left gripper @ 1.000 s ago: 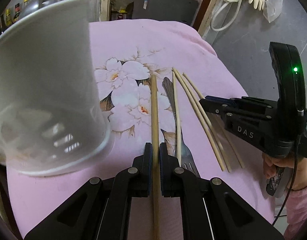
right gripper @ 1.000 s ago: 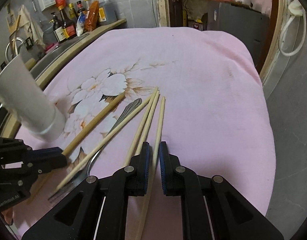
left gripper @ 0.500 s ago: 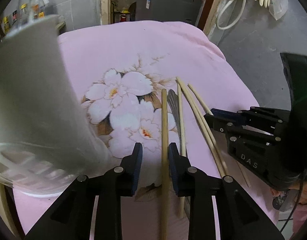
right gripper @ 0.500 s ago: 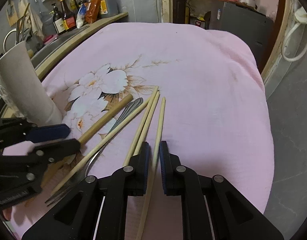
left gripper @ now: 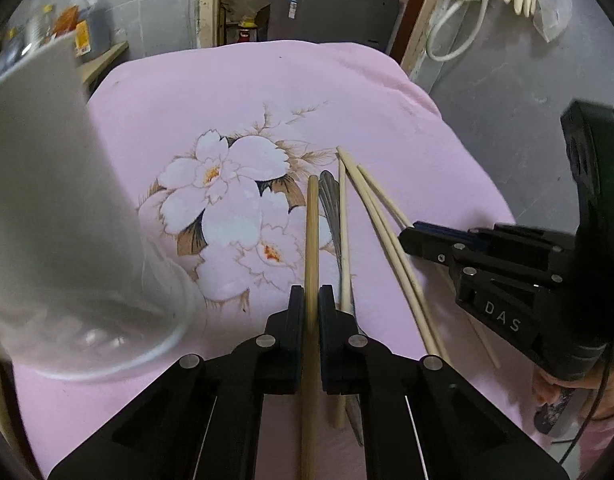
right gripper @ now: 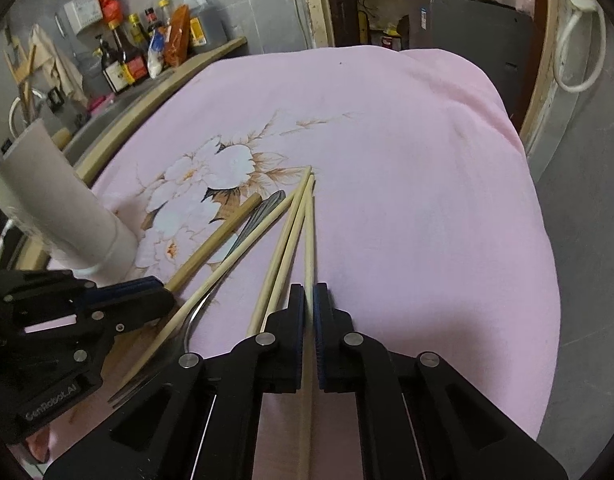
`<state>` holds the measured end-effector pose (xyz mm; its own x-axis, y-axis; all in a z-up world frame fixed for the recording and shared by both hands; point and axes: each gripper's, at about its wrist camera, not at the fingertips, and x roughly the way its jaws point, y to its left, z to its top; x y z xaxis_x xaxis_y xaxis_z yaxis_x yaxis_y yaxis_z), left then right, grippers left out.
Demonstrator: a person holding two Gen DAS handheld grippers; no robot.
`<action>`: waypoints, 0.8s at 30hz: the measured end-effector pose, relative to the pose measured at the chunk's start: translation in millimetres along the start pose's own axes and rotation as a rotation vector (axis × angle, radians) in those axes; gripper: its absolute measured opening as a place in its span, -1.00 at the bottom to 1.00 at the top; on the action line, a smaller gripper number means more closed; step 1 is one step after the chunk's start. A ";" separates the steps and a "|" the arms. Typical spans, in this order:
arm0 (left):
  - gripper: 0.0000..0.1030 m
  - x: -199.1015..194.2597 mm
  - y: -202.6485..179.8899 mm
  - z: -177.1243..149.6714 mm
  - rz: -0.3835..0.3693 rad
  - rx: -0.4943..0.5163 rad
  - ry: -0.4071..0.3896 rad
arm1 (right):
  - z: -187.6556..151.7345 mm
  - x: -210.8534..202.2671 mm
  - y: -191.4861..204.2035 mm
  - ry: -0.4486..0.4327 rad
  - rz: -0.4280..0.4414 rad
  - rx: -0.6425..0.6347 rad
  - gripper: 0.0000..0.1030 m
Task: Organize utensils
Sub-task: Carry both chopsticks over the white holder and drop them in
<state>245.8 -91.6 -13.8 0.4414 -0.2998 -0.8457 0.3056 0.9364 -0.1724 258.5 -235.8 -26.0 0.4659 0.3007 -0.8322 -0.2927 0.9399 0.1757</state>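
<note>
Your left tongs and right tongs are matte black, with silver screws at the linkages and blue pads on the fingers. One body reads "DAS" in white, a green light glows, and your sleeve is pink.

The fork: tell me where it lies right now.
In the left wrist view the fork lies on the pink cloth, just right of the thick wooden stick and under a thin chopstick.

Open pink cloth right of the chopsticks; white cup crowding the left.
</note>
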 end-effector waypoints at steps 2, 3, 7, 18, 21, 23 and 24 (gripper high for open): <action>-0.92 -6.5 2.9 -3.8 -0.032 -0.024 -0.025 | -3.9 -4.9 -5.7 -0.021 0.031 0.034 -0.94; -0.92 -9.1 3.9 -5.0 -0.041 -0.030 -0.035 | -6.6 -7.4 -7.4 -0.032 0.044 0.047 -0.94; -0.92 -23.3 6.6 -9.4 -0.099 -0.053 -0.120 | -20.9 -26.2 -9.7 -0.127 0.083 0.067 -0.94; -0.92 -88.9 1.0 -26.6 -0.136 -0.036 -0.569 | -47.0 -103.8 31.9 -0.645 0.052 -0.027 -0.94; -0.91 -109.4 0.6 -26.8 -0.128 -0.040 -0.697 | -45.9 -118.3 48.6 -0.749 0.023 -0.075 -0.94; -0.91 -123.0 4.0 -27.1 -0.121 -0.048 -0.775 | -41.4 -125.7 61.6 -0.814 0.024 -0.099 -0.94; -0.91 -130.7 8.5 -25.5 -0.122 -0.054 -0.813 | -39.1 -128.5 65.7 -0.837 0.027 -0.107 -0.94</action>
<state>169.2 -39.7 82.3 0.8873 -0.4188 -0.1929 0.3591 0.8901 -0.2806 146.7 -219.1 71.9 0.9105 0.3828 -0.1565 -0.3702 0.9231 0.1041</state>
